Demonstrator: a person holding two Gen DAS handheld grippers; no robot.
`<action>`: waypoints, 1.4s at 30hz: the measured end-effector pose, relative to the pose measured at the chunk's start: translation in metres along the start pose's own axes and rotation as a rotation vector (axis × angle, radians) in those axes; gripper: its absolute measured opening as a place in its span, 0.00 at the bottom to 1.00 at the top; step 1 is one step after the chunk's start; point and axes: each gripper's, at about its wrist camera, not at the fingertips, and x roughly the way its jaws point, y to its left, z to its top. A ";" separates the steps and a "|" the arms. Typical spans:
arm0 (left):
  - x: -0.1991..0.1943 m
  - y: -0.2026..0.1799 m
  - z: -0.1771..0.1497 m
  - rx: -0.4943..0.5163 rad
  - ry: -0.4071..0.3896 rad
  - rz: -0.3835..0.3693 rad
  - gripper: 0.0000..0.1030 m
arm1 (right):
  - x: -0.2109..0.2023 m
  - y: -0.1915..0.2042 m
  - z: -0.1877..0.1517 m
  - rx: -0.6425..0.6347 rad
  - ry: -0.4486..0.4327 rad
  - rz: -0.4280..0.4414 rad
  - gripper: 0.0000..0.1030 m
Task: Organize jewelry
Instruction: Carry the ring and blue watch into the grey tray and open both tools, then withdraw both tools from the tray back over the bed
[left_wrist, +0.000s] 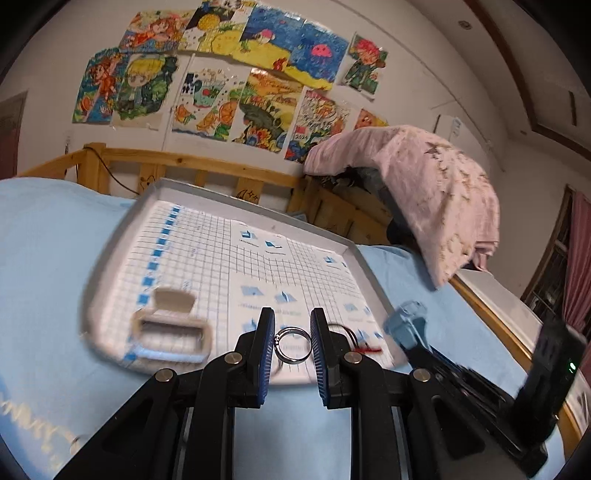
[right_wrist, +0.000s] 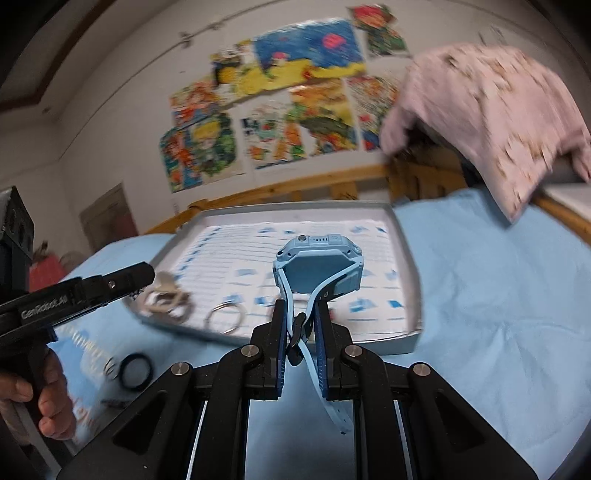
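In the left wrist view, the left hand-held gripper (left_wrist: 293, 345) clamps a thin silver metal ring (left_wrist: 293, 344) between its narrowly parted jaws, above the near edge of a shallow grey tray (left_wrist: 364, 258) lined with gridded paper, on a light blue bed sheet (left_wrist: 48, 236). A beige open box (left_wrist: 171, 326) sits near-left in the tray.

In the right wrist view, the right hand-held gripper (right_wrist: 300, 332) pinches the strap of a light blue smartwatch (right_wrist: 317, 267), held over the tray's near side.

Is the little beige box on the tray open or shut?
Open: the beige box on the tray has its lid flipped up, showing a hollow inside.
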 end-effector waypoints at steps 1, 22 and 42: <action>0.012 0.000 0.002 -0.005 0.010 0.009 0.18 | 0.007 -0.004 0.002 0.004 0.006 -0.005 0.12; 0.075 -0.002 -0.011 -0.021 0.143 0.086 0.19 | 0.061 -0.030 -0.008 0.102 0.084 -0.012 0.34; -0.070 -0.015 0.001 -0.046 -0.139 0.147 0.99 | -0.066 -0.009 0.023 0.028 -0.178 -0.063 0.99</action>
